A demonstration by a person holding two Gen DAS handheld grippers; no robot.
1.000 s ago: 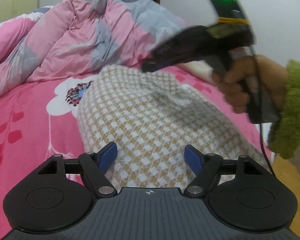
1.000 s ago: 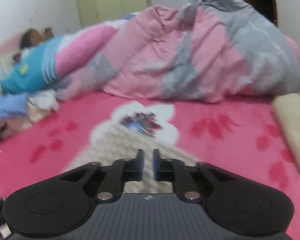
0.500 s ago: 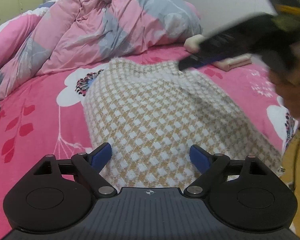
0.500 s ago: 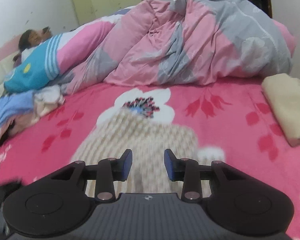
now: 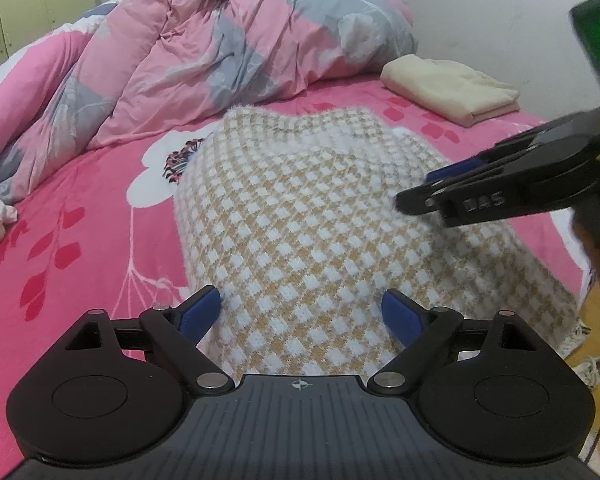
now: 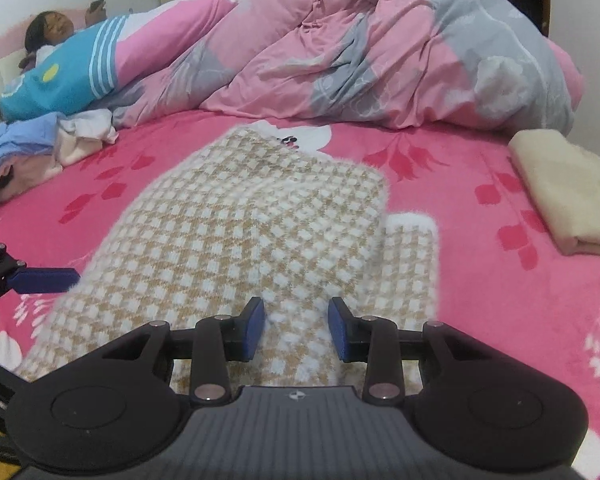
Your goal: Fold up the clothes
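My left gripper [image 5: 301, 316] hangs released, jaws wide, over the near end of the one checked knit garment [image 5: 320, 216] spread on the pink floral bedsheet [image 5: 80, 240]. My right gripper [image 6: 296, 330] is parted too, gripping nothing, above the garment's folded-over flap. Only the right wrist view shows a person lying [image 6: 64, 68] at the bed's far side and a heap of clothes [image 6: 40, 144]. Both views show one rumpled duvet [image 5: 220, 48] and one folded cream cloth [image 5: 452, 90].

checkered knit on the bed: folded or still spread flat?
Partly folded. On the checkered knit, a doubled layer ends at a raised edge, and a single layer pokes out beside it.
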